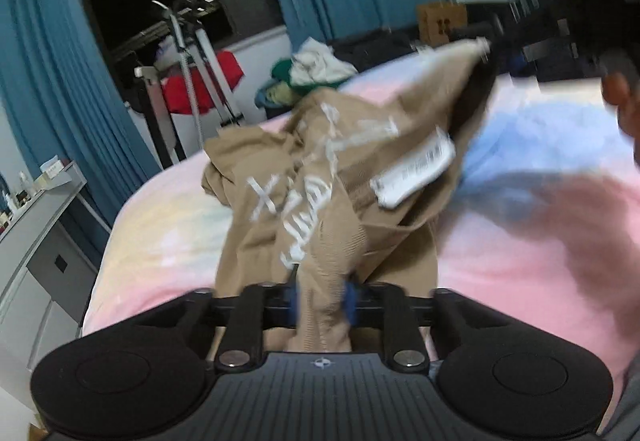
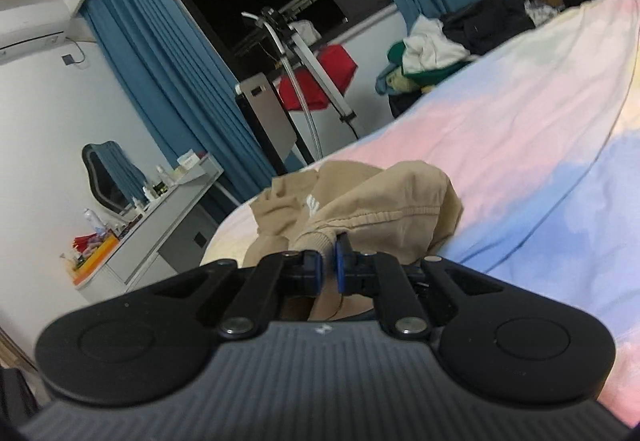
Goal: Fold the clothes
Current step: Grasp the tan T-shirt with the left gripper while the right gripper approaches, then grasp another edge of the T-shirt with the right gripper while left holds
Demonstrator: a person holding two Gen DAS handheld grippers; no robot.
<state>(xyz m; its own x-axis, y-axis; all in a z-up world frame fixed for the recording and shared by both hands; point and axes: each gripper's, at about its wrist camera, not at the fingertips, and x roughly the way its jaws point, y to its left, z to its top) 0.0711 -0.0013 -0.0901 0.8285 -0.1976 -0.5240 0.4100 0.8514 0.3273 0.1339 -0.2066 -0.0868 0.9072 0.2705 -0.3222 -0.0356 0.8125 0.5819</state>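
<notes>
A tan garment (image 1: 320, 177) with white lettering and a white care label (image 1: 416, 167) is held up over the pastel bed cover (image 1: 520, 261). My left gripper (image 1: 322, 301) is shut on one edge of it, low in the left wrist view. My right gripper (image 2: 328, 265) is shut on its ribbed hem (image 2: 316, 239), with the rest of the tan garment (image 2: 380, 197) bunched on the bed cover (image 2: 500, 145) beyond. The right gripper also shows, blurred, at the upper right of the left wrist view (image 1: 486, 49), pinching the far end of the cloth.
A heap of other clothes (image 1: 316, 71) lies at the bed's far edge, also in the right wrist view (image 2: 432, 53). A grey desk (image 2: 168, 225) with bottles stands left of the bed. A drying rack with a red cloth (image 2: 320, 81) stands by the dark window and blue curtains (image 2: 168, 89).
</notes>
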